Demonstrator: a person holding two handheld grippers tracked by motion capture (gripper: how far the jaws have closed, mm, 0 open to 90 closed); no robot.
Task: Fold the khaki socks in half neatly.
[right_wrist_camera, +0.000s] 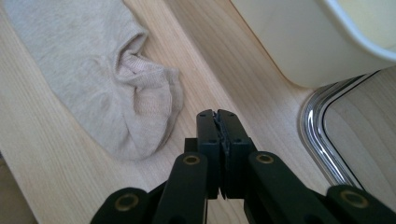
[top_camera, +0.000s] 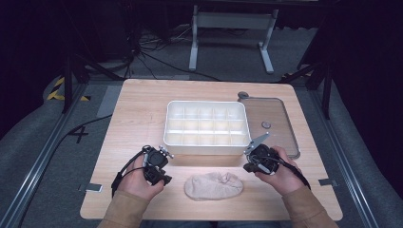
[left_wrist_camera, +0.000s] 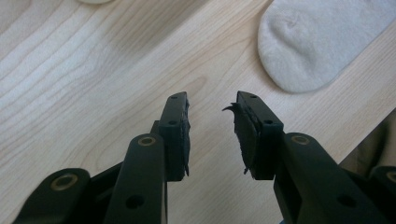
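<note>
At the bottom of the high view our hands flank a beige sock (top_camera: 214, 186) lying flat on the table (top_camera: 138, 118). Left gripper (top_camera: 160, 179) gapes empty; right gripper (top_camera: 249, 167) is pinched closed on nothing. Above it, the divided white box (top_camera: 207, 141) sits empty; we judge everything remains to do.

A wooden table (top_camera: 138, 123) bears a sock (top_camera: 214, 185), divided box (top_camera: 207, 124) and lid (top_camera: 273, 121).

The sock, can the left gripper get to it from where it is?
Probably yes: the left gripper is open, nothing between its jaws, and only bare table lies between it and the sock.
</note>
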